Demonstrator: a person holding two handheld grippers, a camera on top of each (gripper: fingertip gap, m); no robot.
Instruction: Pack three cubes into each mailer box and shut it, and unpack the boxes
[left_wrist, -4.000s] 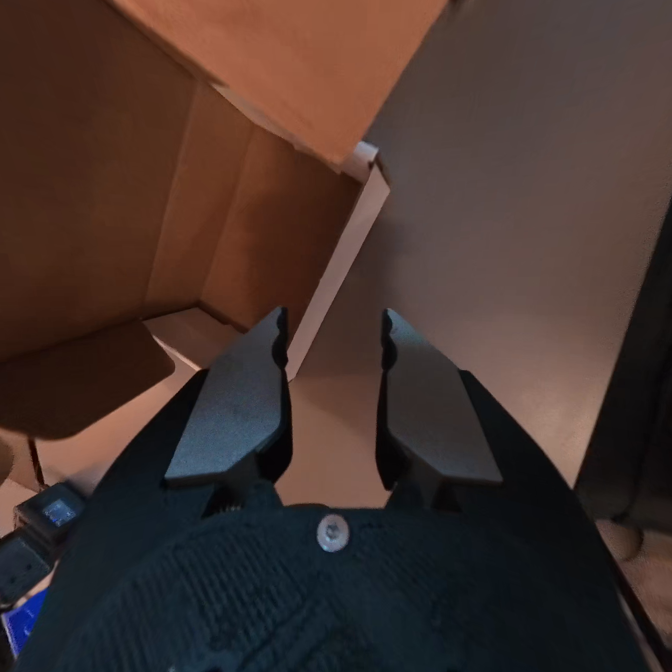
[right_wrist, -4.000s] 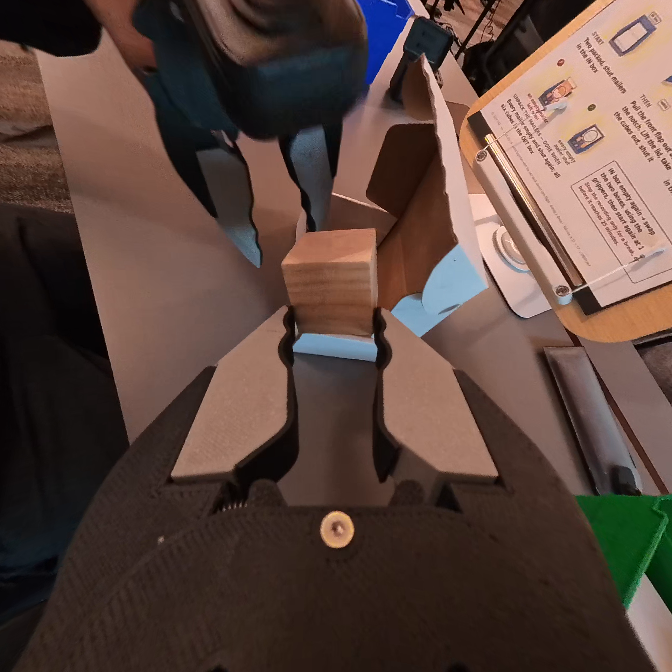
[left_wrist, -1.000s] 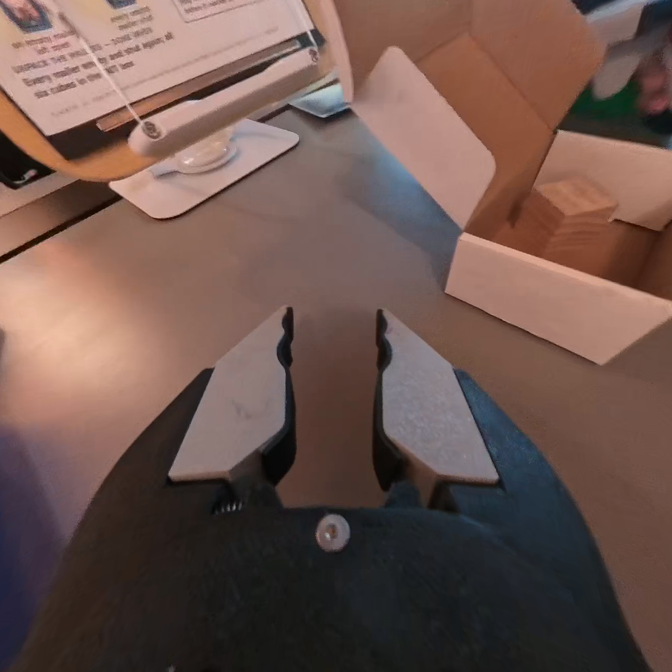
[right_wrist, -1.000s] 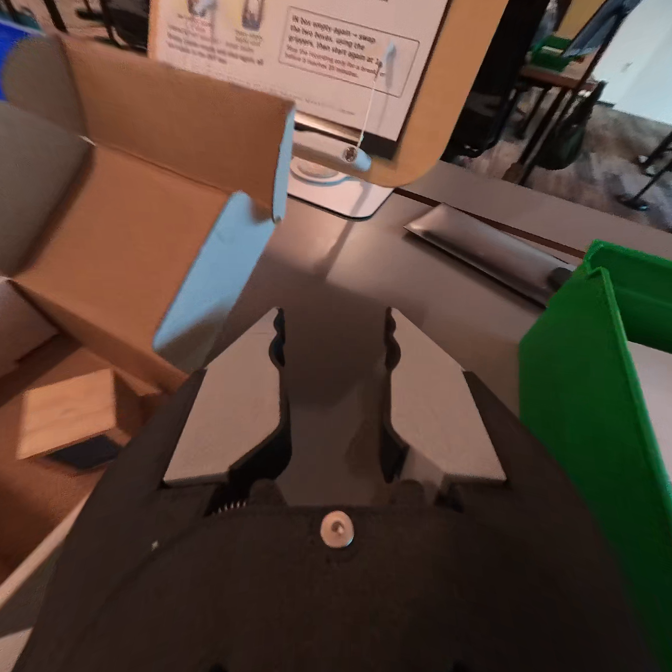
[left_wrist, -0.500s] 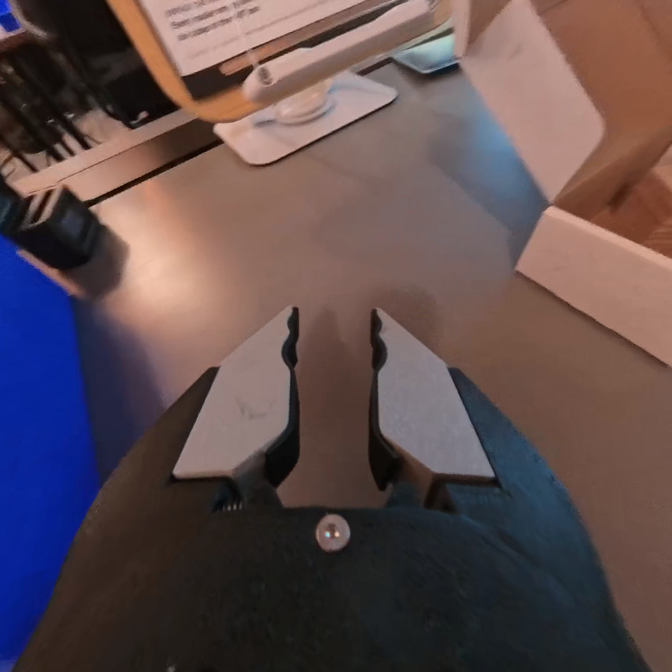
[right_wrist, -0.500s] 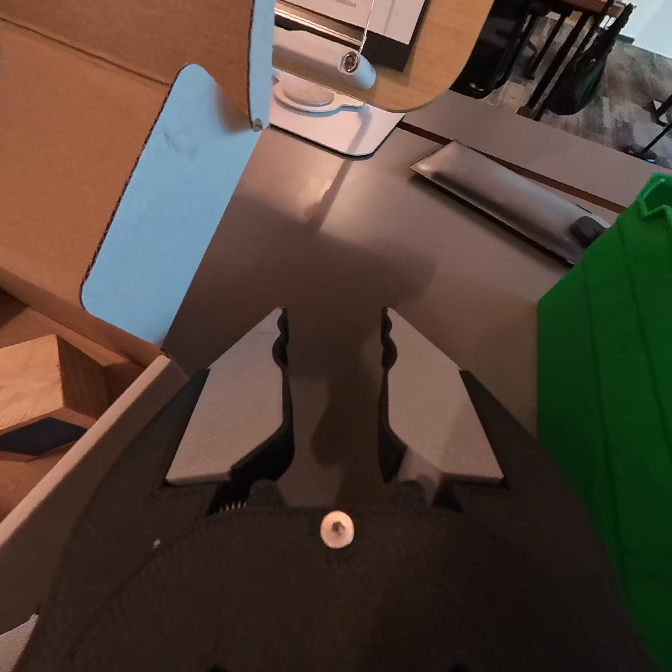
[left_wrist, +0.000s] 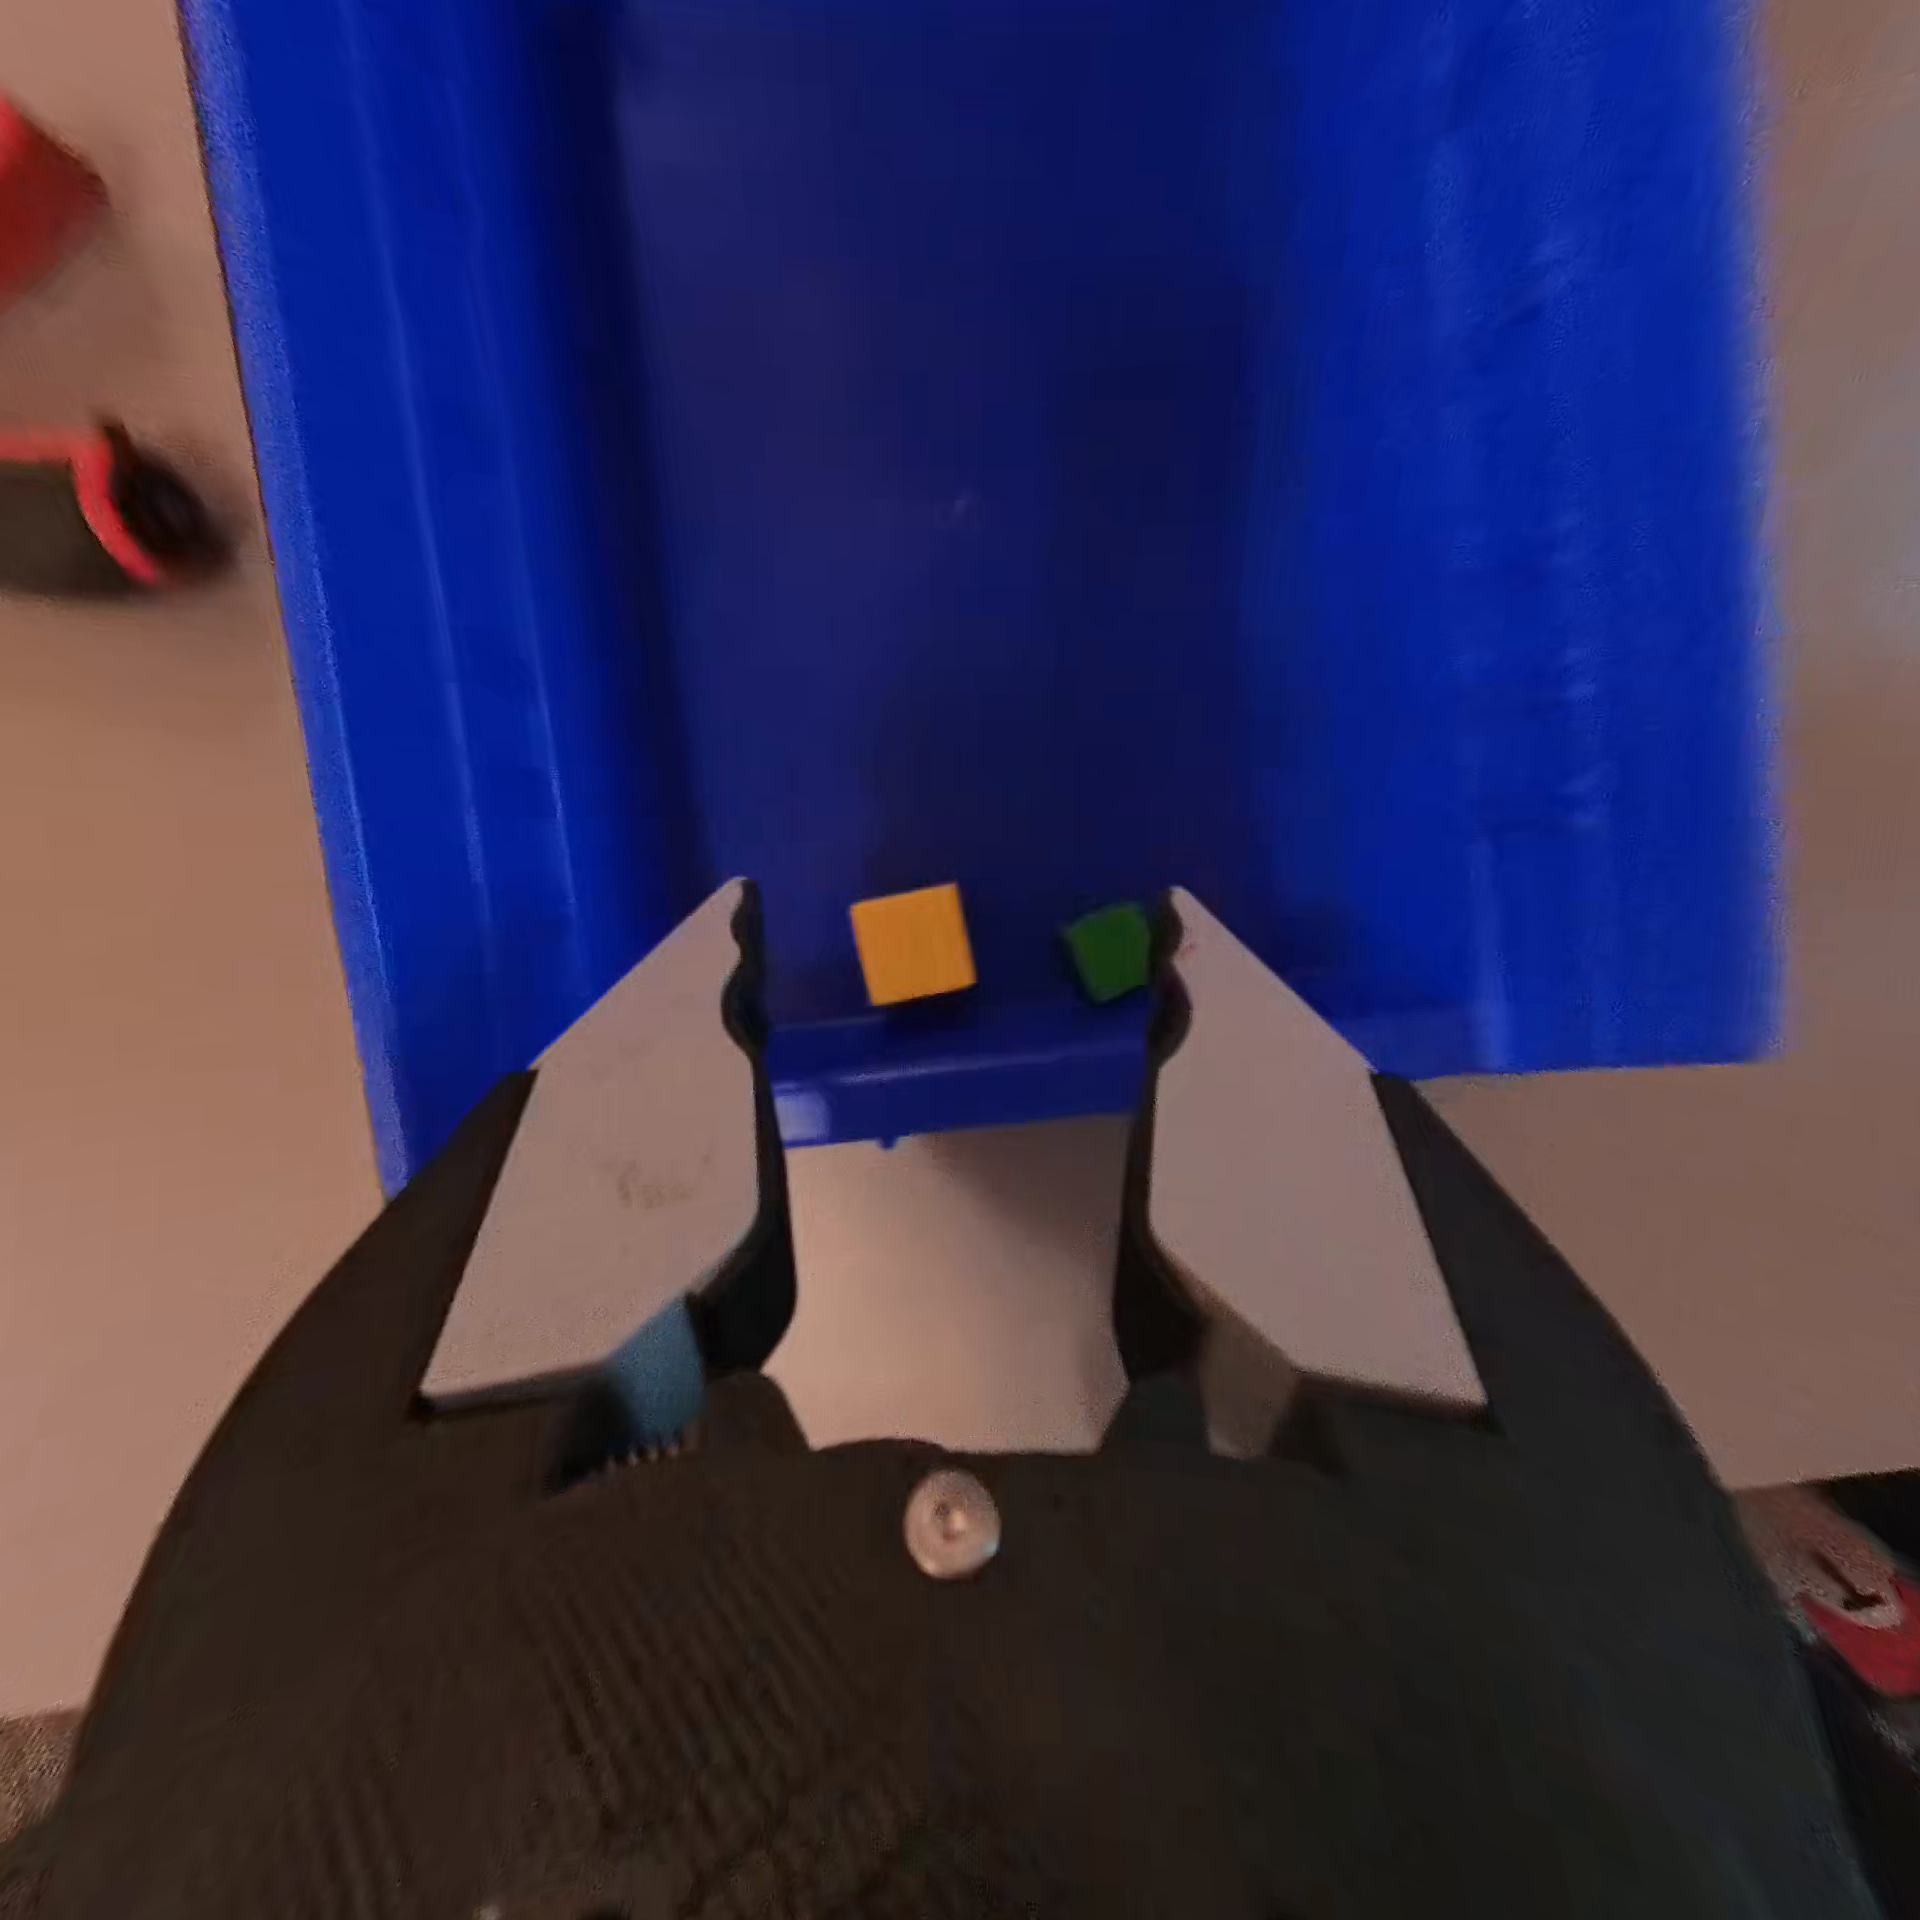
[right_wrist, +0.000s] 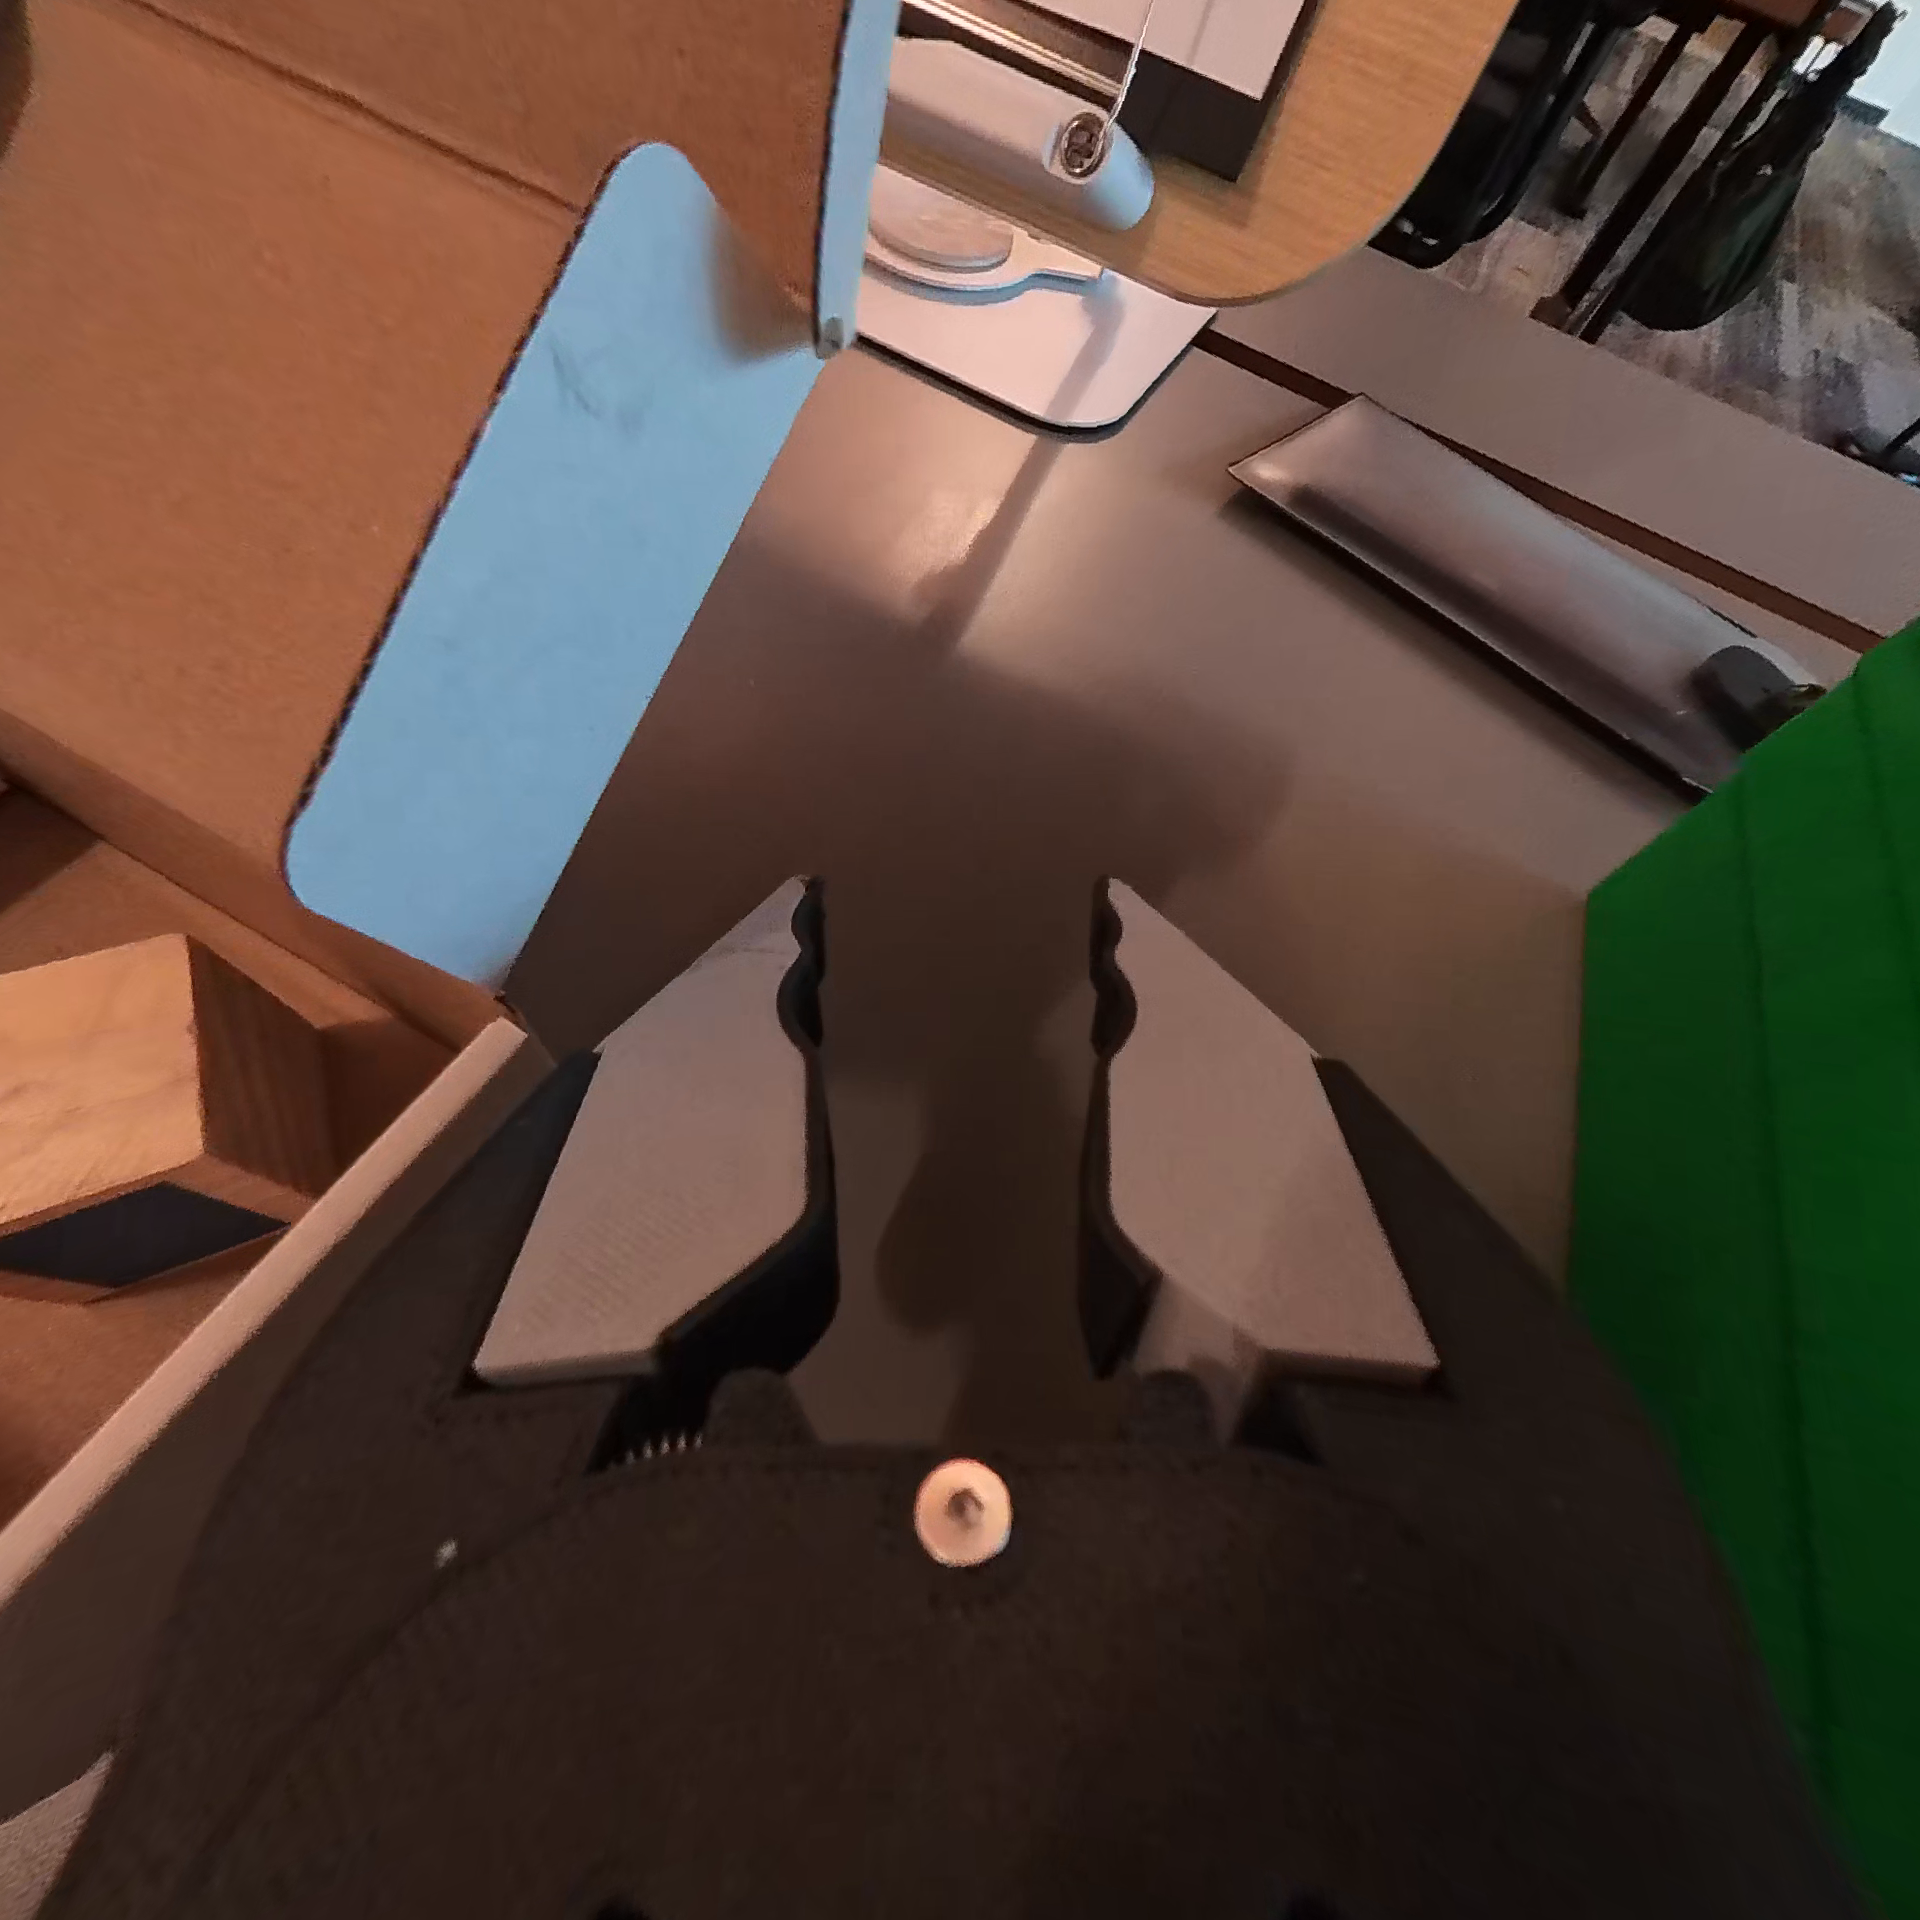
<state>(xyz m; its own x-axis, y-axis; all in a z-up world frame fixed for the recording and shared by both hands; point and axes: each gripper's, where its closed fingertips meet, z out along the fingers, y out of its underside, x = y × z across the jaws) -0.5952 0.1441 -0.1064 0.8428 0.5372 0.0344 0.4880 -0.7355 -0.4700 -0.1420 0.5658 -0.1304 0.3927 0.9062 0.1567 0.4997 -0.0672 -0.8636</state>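
In the left wrist view my left gripper is open wide and empty, above the near end of a blue bin. A yellow cube and a green cube lie on the bin floor between my fingertips. In the right wrist view my right gripper is open and empty over the dark table. The open mailer box is at the left with its lid up, and a wooden cube with a dark face sits inside it.
A green bin stands close at the right of my right gripper. A clipboard stand and a flat dark pouch lie farther back. Red-and-black objects are left of the blue bin. Left tips to right tips: about 60 centimeters.
My left gripper has swung left from the mailer box to over the blue bin and opened wider. My right gripper let go of the wooden cube in the box, then moved right of it.
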